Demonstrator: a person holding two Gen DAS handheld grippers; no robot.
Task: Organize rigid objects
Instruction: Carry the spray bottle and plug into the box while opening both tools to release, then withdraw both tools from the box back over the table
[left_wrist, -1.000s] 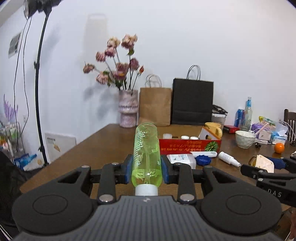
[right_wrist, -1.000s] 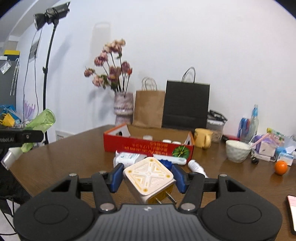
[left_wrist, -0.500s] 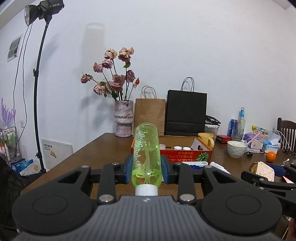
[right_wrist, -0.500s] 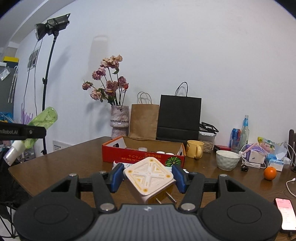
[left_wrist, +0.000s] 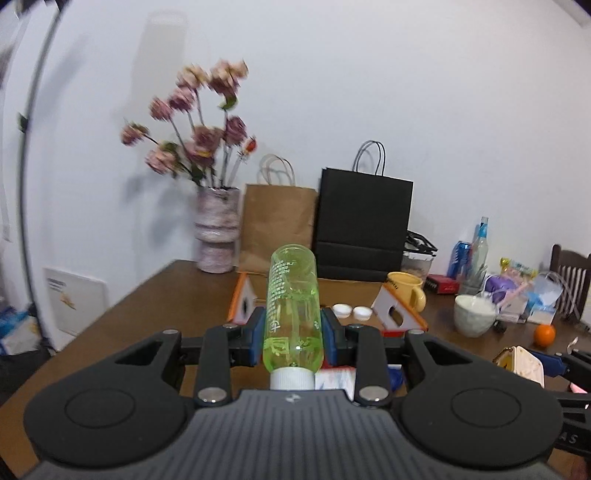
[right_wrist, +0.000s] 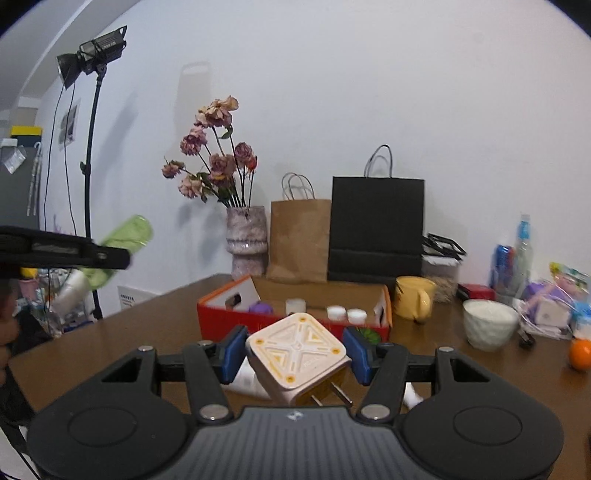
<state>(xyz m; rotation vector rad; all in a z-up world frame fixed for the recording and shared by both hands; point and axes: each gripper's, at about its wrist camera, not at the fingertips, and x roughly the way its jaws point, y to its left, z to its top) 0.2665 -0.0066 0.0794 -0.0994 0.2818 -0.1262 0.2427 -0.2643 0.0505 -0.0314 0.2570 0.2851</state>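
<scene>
Left gripper (left_wrist: 293, 341) clamps the green bottle (left_wrist: 293, 314) mid-body, cap toward the camera. Right gripper (right_wrist: 295, 354) pinches the plug adapter (right_wrist: 297, 352) by its sides, prongs free. Both held above the table (right_wrist: 147, 332), red box (right_wrist: 229, 321) at 12 o'clock, likely the drop-off.

Both wrist views face wall — share red box (left_wrist: 400, 320) (right_wrist: 295, 325).

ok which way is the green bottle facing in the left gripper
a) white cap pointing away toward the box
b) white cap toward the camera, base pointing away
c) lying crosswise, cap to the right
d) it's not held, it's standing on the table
b: the left gripper is shut on the green bottle, with its white cap nearest the lens and the rounded base pointing away.
</scene>
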